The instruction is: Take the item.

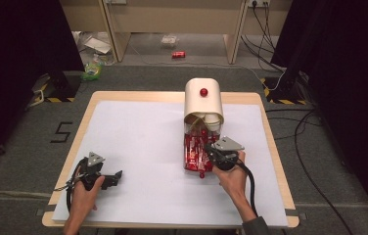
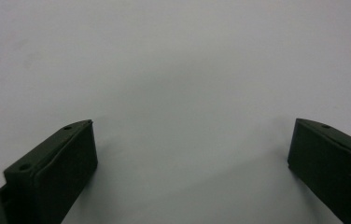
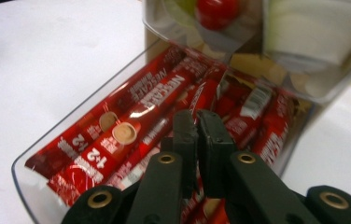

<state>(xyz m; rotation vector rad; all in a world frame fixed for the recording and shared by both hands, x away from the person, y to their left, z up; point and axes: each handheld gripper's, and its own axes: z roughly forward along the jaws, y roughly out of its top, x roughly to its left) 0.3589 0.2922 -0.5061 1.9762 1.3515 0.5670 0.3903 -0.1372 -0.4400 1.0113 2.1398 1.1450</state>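
We saw the right tongs (image 3: 196, 122) pinched together on the end of a red coffee stick (image 3: 207, 91), one of many packed in the clear bin (image 3: 26, 169). That bin sat on the white sheet (image 1: 138, 142) covering the worktop (image 1: 270, 127), just in front of a cream dispenser (image 1: 203, 100) with a red knob (image 1: 203, 92) and paper cups (image 1: 210, 119) showing under its hood. In the high view the right tongs (image 1: 210, 152) hung over the bin's near end. The left tongs (image 1: 117, 175) stood wide apart with nothing between them, low over the bare sheet near the worktop's front left corner, well apart from the bin.
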